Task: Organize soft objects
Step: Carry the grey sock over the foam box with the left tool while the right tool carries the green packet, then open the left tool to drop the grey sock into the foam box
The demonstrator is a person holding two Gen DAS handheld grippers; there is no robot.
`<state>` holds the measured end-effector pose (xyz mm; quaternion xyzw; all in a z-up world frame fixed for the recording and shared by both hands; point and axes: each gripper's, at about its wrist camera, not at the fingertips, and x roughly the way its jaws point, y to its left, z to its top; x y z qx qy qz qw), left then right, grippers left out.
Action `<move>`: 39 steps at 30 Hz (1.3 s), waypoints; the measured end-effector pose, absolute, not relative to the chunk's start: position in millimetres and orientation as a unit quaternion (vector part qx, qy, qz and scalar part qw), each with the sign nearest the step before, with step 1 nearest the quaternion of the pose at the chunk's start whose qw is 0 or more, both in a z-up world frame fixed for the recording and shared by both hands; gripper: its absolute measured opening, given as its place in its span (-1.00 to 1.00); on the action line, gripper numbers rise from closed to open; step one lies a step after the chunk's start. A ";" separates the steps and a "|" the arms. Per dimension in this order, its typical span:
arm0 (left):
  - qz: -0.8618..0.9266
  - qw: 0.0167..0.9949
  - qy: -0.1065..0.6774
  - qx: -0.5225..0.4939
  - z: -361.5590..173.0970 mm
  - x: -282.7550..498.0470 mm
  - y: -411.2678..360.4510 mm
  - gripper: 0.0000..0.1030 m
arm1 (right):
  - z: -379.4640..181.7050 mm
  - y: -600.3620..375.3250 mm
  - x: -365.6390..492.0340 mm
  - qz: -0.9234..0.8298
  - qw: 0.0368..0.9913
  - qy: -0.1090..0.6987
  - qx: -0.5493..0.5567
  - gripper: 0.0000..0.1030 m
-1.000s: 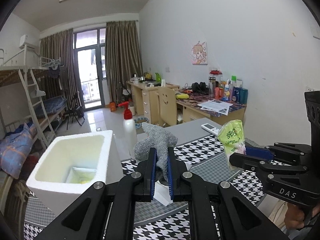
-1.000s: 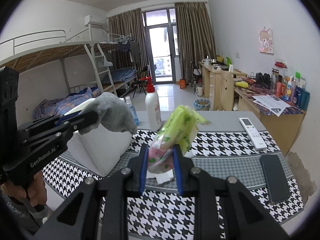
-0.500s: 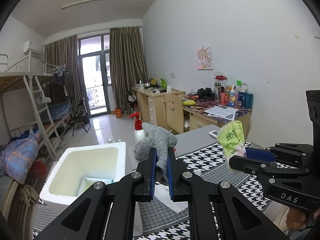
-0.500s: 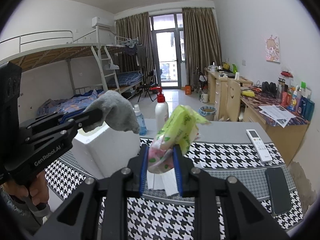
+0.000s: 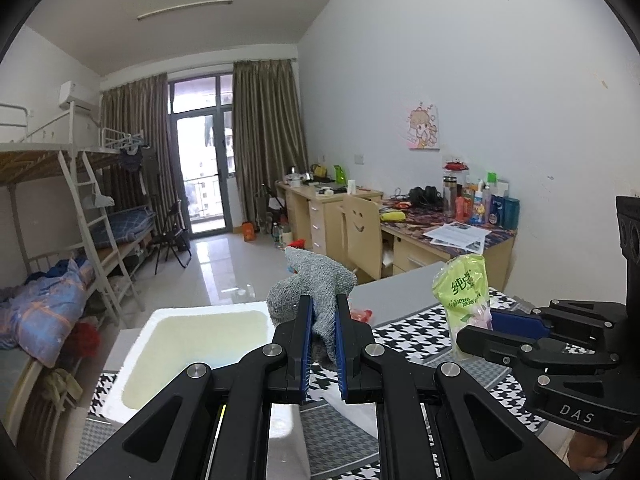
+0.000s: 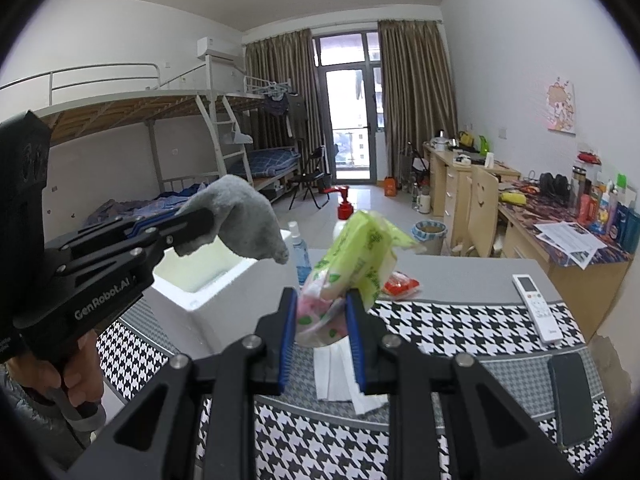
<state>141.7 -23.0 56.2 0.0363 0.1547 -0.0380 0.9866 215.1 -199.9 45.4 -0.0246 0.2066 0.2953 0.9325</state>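
Between the pads of the left gripper (image 5: 321, 342) a grey sock (image 5: 316, 280) is clamped near its lower end; the jaws are almost closed on the thin fabric. From the grip the sock rises upright, its long axis near vertical, and its free end folds over. In the right wrist view that end is seen drooping toward the white foam box (image 6: 208, 280). The right gripper (image 6: 321, 320) is clenched on a green tissue pack (image 6: 356, 256), held by its pink lower end; the pack's long axis leans up and away from the pads, its crimped top pointing toward the far side of the table.

Compared with a second ago, both items have been carried higher and across the table: in the left wrist view the box now appears lower in the picture, and the pump bottle then seen behind the sock is hidden. Both grips are unchanged. This is judged to mean that the two soft items are in transit toward the box, with neither yet over its opening. What lies inside the box cannot be made out clearly. A loose white tissue (image 6: 340, 372) lies on the houndstooth tablecloth (image 6: 460, 328) below the pack.
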 end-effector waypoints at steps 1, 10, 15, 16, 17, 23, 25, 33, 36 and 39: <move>-0.034 0.987 0.154 0.036 56.7 142.3 -21.1 -0.79 | 46.1 -197.8 215.6 0.297 0.932 0.206 -0.026 -0.45; -0.001 0.989 0.146 0.029 61.0 140.9 0.8 -0.79 | 48.7 -178.7 222.5 0.317 0.926 0.201 -0.031 -0.45; 0.017 0.988 0.148 0.024 61.4 143.9 11.4 -0.79 | 49.4 -170.4 224.6 0.330 0.922 0.198 -0.032 -0.45; 0.021 0.988 0.148 0.023 61.4 144.1 13.5 -0.79 | 50.0 -168.7 224.8 0.332 0.922 0.197 -0.033 -0.45; 0.025 0.988 0.148 0.023 61.4 144.7 15.2 -0.79 | 50.4 -166.7 225.0 0.335 0.921 0.196 -0.033 -0.45; 0.047 0.987 0.155 0.022 59.1 147.9 26.2 -0.79 | 51.6 -158.3 224.9 0.350 0.916 0.195 -0.036 -0.45; 0.053 0.986 0.159 0.019 57.6 149.8 29.6 -0.79 | 50.6 -156.1 225.3 0.357 0.913 0.195 -0.037 -0.45; 0.062 0.982 0.177 0.012 46.4 158.8 42.5 -0.79 | 48.3 -146.5 225.7 0.365 0.908 0.200 -0.045 -0.45; 0.060 0.981 0.186 0.010 41.7 162.3 46.4 -0.79 | 48.1 -144.6 227.0 0.363 0.909 0.201 -0.046 -0.45; 0.057 0.979 0.194 0.005 37.5 166.4 51.5 -0.79 | 47.9 -143.5 228.2 0.361 0.909 0.203 -0.048 -0.45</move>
